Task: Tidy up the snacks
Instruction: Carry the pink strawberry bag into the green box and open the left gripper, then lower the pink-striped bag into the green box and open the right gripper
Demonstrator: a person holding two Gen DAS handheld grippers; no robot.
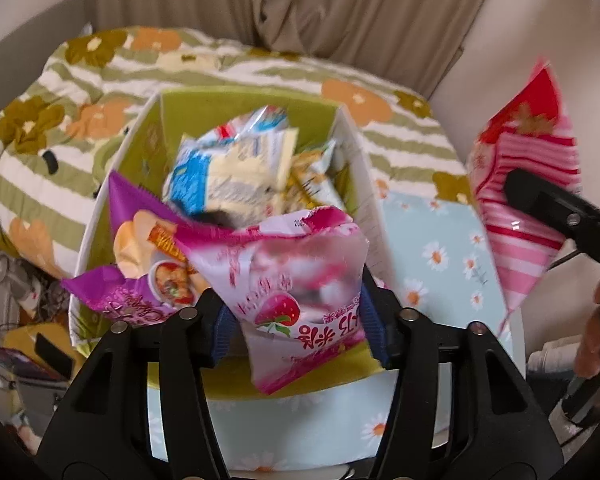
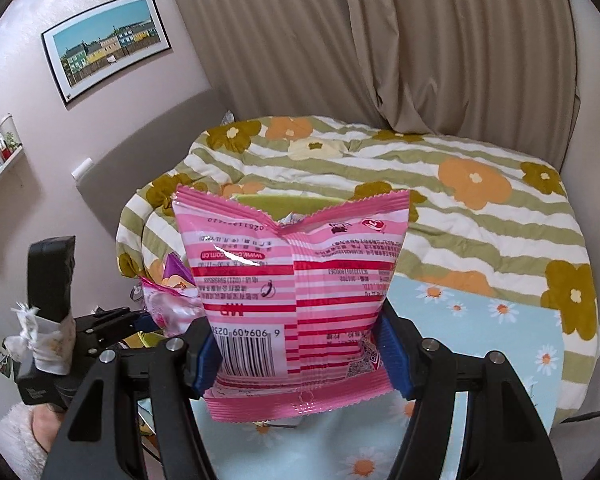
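Note:
My left gripper [image 1: 300, 320] is shut on a pink strawberry snack bag [image 1: 300, 280] and holds it over the near end of a green-lined storage box [image 1: 244, 98]. The box holds several snack packs, among them a purple chip bag [image 1: 140, 248] and a blue and yellow pack [image 1: 236, 168]. My right gripper [image 2: 300, 352] is shut on a pink and red striped snack bag [image 2: 292, 280], held up to the right of the box; that bag also shows in the left wrist view [image 1: 528, 184].
The box stands on a light blue daisy cloth [image 1: 448, 256]. Behind it lies a bed with a green striped floral quilt [image 2: 480, 184], then beige curtains [image 2: 380, 40]. A framed picture [image 2: 106, 44] hangs on the left wall. Clutter sits low on the left [image 1: 28, 340].

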